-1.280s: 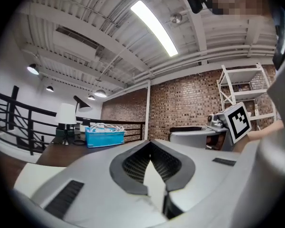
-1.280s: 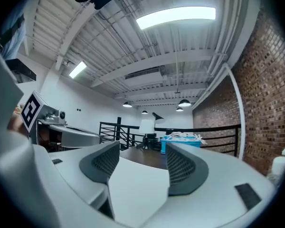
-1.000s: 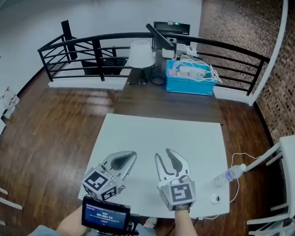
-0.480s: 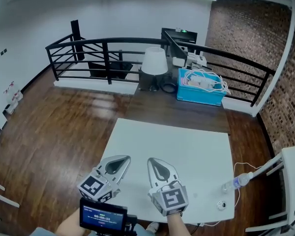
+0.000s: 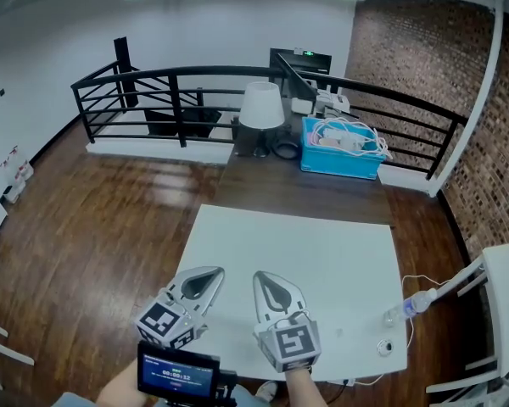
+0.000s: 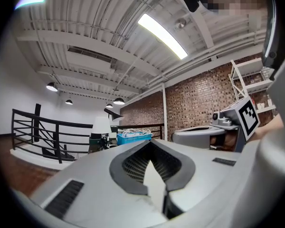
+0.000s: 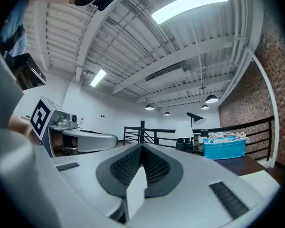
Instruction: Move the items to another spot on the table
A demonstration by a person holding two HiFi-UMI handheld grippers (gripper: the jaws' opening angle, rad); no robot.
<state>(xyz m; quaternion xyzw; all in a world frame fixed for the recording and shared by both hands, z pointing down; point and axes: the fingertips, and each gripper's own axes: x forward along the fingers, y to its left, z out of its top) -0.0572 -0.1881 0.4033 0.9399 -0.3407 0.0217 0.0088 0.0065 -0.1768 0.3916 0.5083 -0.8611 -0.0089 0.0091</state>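
A clear plastic bottle [image 5: 404,309] lies near the right edge of the white table [image 5: 305,253]. A small round object [image 5: 384,345] and a thin white cable [image 5: 417,282] are close by it. My left gripper [image 5: 205,275] and right gripper [image 5: 267,279] hover side by side over the table's near edge, well left of the bottle. Both are shut and hold nothing. In the left gripper view the left gripper [image 6: 150,144] points up into the room, with the right gripper's marker cube [image 6: 247,117] to its right. In the right gripper view the right gripper [image 7: 141,147] is likewise shut and empty.
Beyond the white table stands a dark table [image 5: 280,181] with a blue basket of white cables [image 5: 340,148] and a white lamp [image 5: 261,108]. A black railing [image 5: 153,87] runs behind. A white chair [image 5: 502,291] stands to the right, and wooden floor surrounds the table.
The right gripper's jaws were apart a second ago and are now closed. Both grippers sit slightly lower and further left in the head view, which has also shifted.
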